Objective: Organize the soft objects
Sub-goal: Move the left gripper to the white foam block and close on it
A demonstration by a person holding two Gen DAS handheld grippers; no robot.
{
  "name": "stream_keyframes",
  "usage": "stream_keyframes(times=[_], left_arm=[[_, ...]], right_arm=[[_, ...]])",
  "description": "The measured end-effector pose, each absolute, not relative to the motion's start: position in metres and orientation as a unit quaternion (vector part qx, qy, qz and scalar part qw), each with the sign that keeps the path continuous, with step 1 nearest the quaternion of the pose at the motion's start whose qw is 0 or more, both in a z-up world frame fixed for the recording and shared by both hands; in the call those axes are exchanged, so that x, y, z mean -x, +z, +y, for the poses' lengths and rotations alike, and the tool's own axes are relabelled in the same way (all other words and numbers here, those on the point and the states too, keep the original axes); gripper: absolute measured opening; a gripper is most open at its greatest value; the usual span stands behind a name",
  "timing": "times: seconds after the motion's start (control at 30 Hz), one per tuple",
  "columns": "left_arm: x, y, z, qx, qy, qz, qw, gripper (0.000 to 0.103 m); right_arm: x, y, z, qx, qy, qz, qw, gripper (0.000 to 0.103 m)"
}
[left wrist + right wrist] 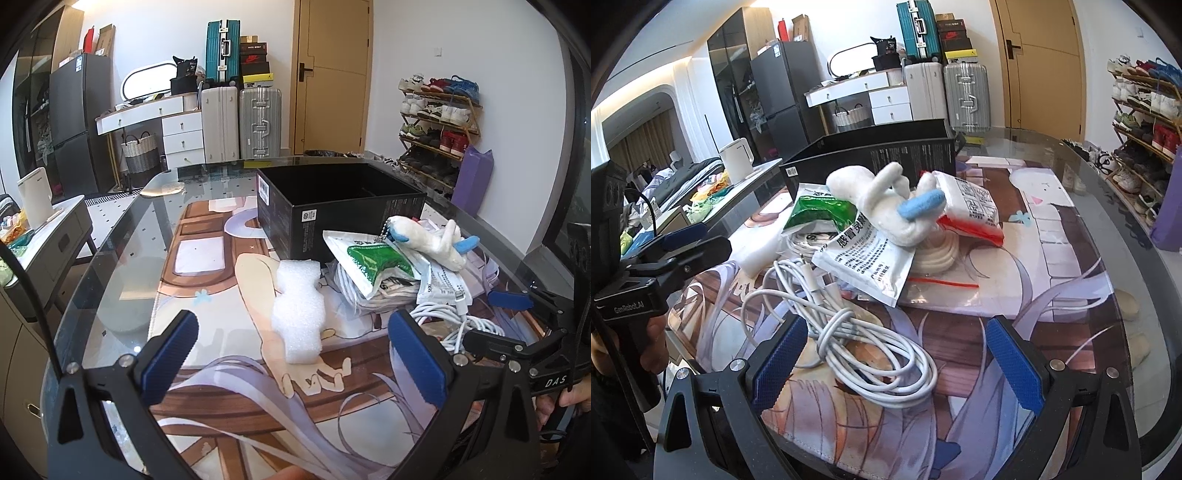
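Both tongs we hold spread wide and empty: left tongs [291, 354] frame a white foam block [298, 314] on the glass surface [122, 266]; right tongs [897, 354] straddle a coiled white cable [871, 354]. Beyond, a white plush toy [886, 206] tops packets beside an open black box [332, 206].
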State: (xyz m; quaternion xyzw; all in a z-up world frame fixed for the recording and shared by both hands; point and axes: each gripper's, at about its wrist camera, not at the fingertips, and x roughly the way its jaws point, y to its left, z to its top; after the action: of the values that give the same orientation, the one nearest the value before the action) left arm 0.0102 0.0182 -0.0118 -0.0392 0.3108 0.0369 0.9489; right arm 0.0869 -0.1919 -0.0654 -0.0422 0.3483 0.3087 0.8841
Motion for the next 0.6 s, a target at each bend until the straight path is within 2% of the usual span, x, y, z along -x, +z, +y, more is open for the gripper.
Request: stream_keyframes(times=[0.37,0.6], left_arm=[[-0.02,-0.02,0.026,0.063,0.018,0.33,0.942,0.103],[-0.021,-0.02,0.031,0.085,-0.011,0.311,0.946,0.103]], right_arm=[[-0.092,-0.068,-0.199,0.063,0.289,0.354,0.888,0.099],[-0.092,-0.065,-0.206,0.039,0.303,0.359,0.882,0.099]])
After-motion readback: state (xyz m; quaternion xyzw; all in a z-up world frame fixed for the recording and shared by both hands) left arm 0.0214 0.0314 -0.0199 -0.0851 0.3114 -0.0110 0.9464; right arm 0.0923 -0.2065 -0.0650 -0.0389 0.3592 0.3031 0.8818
